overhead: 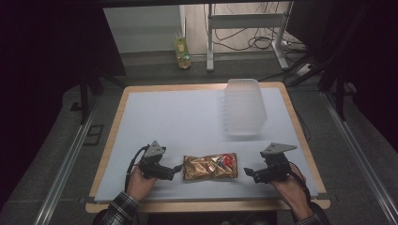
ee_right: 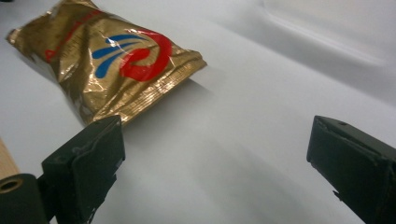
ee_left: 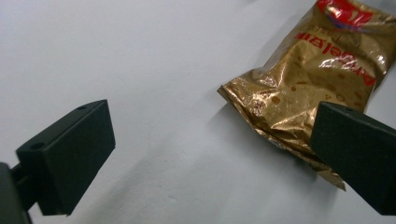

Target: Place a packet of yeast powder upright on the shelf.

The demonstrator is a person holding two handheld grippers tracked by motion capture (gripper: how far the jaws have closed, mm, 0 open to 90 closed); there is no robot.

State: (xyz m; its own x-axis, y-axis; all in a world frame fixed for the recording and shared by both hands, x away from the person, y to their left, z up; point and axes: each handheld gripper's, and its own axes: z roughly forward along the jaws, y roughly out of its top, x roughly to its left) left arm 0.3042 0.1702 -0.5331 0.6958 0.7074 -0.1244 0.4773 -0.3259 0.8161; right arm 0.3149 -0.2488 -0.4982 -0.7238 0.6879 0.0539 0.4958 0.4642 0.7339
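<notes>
The gold snack bag lay flat on the desk between my two grippers — the left gripper just beside its left end, the right gripper near its right end. Both sets of fingers were spread apart, grasping nothing. The high view also showed a clear plastic tub farther back.

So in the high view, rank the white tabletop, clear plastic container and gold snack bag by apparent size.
1. White tabletop, by far the largest.
2. Clear plastic container.
3. Gold snack bag, somewhat smaller, though it lies nearer the camera.
</notes>
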